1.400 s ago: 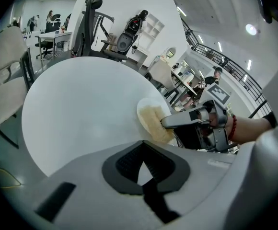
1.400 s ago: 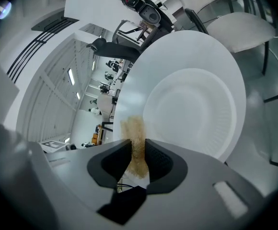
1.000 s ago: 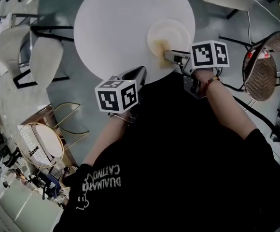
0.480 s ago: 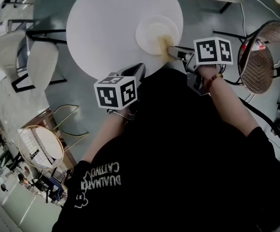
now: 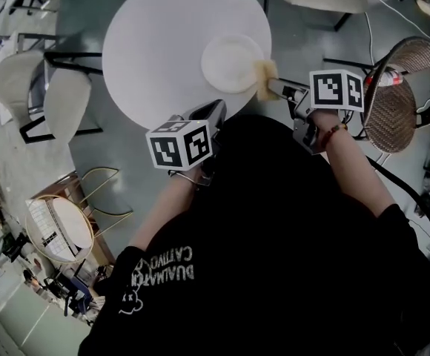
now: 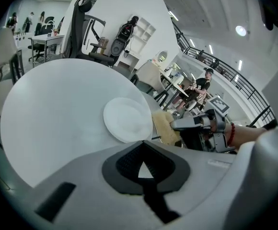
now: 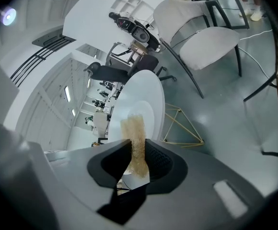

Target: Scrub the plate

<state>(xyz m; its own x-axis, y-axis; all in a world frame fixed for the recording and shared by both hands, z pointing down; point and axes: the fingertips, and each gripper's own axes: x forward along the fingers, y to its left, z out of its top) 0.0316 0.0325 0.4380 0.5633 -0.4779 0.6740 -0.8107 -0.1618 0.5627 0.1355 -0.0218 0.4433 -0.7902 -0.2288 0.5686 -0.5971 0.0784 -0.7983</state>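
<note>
I've got the right gripper (image 5: 273,86) clamped on the yellow sponge (image 5: 265,71). The sponge is against the right rim of the plate (image 5: 230,61), which sits near the edge of the round white table (image 5: 156,43). My left gripper (image 5: 212,114) has its jaws together, empty, at the table's near edge, apart from the plate.

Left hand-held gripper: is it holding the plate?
No, the left hand-held gripper is shut on nothing; the plate lies apart from it.
</note>
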